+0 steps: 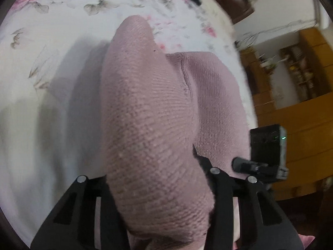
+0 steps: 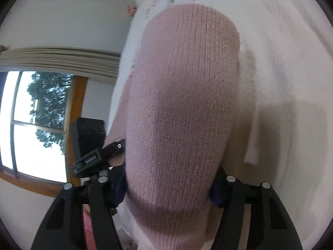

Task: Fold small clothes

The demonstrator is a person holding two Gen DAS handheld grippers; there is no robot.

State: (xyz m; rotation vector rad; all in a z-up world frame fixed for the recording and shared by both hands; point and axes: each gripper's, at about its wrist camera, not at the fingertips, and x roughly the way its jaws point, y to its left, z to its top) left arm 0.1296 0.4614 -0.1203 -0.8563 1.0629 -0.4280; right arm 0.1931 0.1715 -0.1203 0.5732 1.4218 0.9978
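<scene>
- Left wrist view: my left gripper held a fold of the pink knit garment, with the cloth bunched between its two black arms. The fingertips themselves were buried under the knit, so I could not see how narrowly they were pressed.
- The garment rose from the gripper as a thick rounded hump, and a second flatter part with a seam spread to the right of that hump. Its lower end was cut off by the frame edge.
- Behind the garment lay the floral bedsheet, white with pink and grey-green flowers; the part left of the garment was in soft shadow and blurred.
- Right of the garment, my right gripper showed only as a black block with a small green light. Beyond it stood wooden shelves, too smeared to read their contents.
- Right wrist view: my right gripper likewise clasped the pink knit garment, which filled the middle of the view and hid the fingertips entirely.
- Right of the garment the floral bedsheet looked pale and washed out, with the print barely visible at the top.
- Left of the garment, part of my left gripper appeared as a black body, its jaws hidden. Further left was a window with a tree outside.
</scene>
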